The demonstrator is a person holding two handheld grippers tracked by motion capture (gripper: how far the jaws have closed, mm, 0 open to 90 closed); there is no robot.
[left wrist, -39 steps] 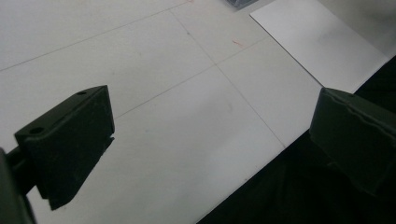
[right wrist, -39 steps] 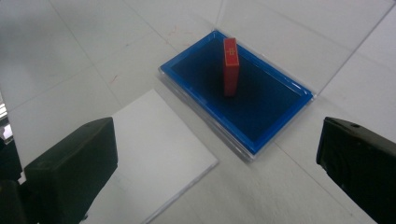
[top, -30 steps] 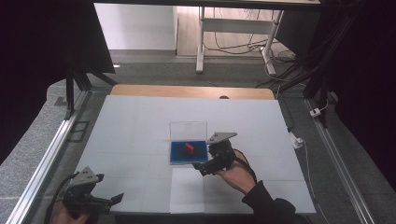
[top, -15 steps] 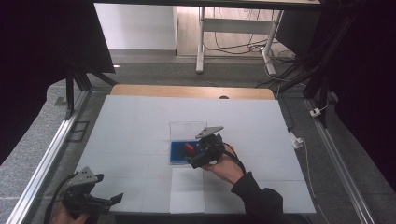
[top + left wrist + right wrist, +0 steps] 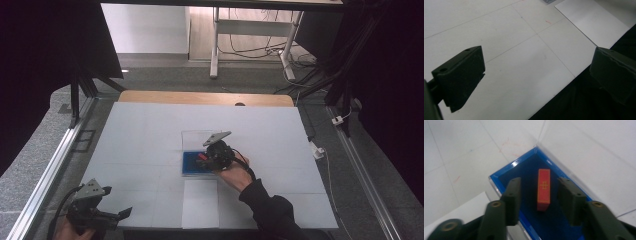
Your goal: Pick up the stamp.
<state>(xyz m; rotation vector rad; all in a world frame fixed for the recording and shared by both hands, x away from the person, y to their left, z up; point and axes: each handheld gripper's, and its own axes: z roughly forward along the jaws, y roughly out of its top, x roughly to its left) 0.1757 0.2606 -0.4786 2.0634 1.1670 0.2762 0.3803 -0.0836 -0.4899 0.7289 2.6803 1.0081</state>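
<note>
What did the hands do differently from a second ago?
The right gripper slid left, from beside the clear box to over its blue floor. Its jaws now stand open on either side of the red block, not gripping it. The left gripper stayed open at the table's near left corner, and the box, the block and the white sheet kept their places.
</note>
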